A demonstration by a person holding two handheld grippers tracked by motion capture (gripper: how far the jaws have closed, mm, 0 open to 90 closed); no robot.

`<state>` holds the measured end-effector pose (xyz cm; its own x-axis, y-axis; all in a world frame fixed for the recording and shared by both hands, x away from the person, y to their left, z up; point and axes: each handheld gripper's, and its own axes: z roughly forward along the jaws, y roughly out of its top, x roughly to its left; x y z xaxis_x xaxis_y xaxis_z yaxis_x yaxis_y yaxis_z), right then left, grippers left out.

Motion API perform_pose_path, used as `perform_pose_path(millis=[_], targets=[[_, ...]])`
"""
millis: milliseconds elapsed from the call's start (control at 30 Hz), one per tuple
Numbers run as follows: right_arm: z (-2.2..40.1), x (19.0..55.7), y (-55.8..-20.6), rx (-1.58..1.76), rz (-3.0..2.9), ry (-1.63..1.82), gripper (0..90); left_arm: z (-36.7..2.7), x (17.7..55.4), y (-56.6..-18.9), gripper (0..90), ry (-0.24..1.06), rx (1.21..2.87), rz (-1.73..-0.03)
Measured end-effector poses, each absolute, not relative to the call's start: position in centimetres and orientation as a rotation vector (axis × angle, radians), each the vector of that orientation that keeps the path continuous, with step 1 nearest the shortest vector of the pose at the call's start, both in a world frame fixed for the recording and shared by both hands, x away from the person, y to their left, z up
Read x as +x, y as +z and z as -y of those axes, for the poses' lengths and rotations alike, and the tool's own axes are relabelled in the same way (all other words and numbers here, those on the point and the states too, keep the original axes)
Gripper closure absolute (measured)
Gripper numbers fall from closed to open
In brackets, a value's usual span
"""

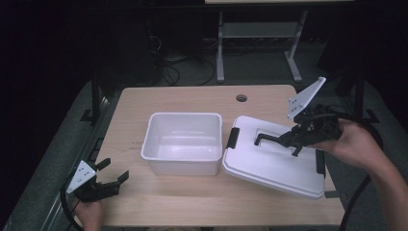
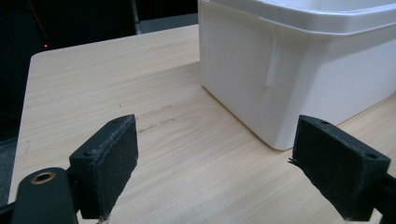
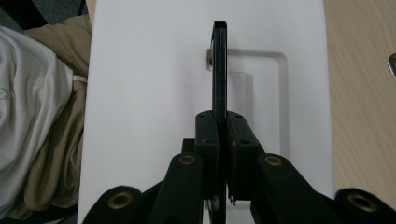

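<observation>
An empty white plastic bin stands in the middle of the wooden table. To its right lies the white lid, tilted, its left edge close to the bin. My right gripper is shut on the lid's black handle. The right gripper view looks along the right gripper, whose pads clamp the thin black handle over the lid. My left gripper rests open near the table's front left corner. In its own view the left gripper has nothing between its jaws, and the bin's corner stands just ahead.
Black latches sit on the lid's left end and right end. A round cable hole lies near the table's far edge. Another desk's metal legs stand behind. A person's clothing shows beside the lid.
</observation>
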<state>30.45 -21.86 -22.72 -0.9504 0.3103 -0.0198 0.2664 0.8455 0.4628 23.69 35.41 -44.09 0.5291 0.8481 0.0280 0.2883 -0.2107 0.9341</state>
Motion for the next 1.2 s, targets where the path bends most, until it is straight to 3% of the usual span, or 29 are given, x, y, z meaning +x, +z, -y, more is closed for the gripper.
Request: perform_pose_path(millis=[1200], targets=[[23.3, 30.7, -31.8, 0.533, -3.017, 0.758, 84.6, -35.4, 23.7, -44.1, 13.4, 0.695, 1.759, -0.954]])
